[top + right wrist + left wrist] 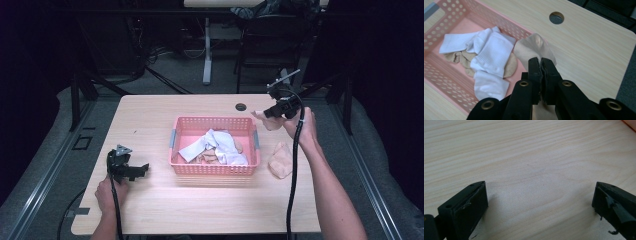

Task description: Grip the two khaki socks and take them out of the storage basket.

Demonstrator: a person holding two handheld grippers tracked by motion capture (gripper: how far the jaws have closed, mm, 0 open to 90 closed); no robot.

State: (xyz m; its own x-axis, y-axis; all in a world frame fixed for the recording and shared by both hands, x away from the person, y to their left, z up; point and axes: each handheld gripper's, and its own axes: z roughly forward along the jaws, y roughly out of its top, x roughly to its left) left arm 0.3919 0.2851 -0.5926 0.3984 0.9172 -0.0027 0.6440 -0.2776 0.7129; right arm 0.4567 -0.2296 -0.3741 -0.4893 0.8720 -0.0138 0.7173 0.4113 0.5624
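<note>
Light wood worktop (pixel 150 120), round dark hole (pixel 241 106) near far edge. Beige sock (pixel 280 160) flat on worktop, just right of basket. Beyond worktop: grey floor, white desk leg (pixel 207 50), dark chair (pixel 270 45), black cables (pixel 150 55). Room around dark.

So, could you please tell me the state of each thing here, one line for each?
left gripper: open, empty, low over the table.
right gripper: shut on a beige sock, raised beside the basket.
beige sock: gripped, hanging.
pink basket: upright, holding white and beige socks.
white socks: crumpled in the basket.
second beige sock: lying loose on the table.
</note>
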